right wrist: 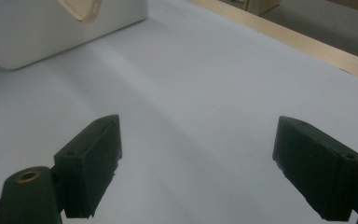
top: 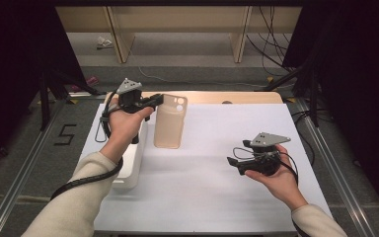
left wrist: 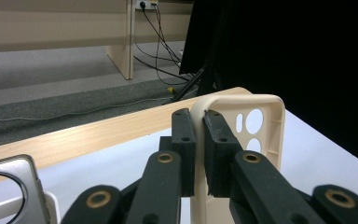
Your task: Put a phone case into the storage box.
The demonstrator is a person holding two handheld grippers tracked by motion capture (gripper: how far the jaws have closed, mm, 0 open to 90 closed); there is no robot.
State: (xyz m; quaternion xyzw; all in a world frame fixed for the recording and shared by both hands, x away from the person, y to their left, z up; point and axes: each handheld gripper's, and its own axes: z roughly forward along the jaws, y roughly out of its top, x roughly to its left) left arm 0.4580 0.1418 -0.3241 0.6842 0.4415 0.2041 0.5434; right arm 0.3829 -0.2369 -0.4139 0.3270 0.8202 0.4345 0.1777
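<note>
While the high view has the left claw (top: 154,100) clamped on the top edge of the beige phone case (top: 170,123), upper centre-left, the case hangs lifted clear of the white box (top: 131,165) at left, so pickup looks done and placing is left. Left gripper view: pads (left wrist: 185,135) pinch the case rim (left wrist: 200,112) at centre frame. Right gripper view: right claw (right wrist: 198,163) wide, holding nothing, above bare white bench (right wrist: 205,74); box corner upper left.
</note>
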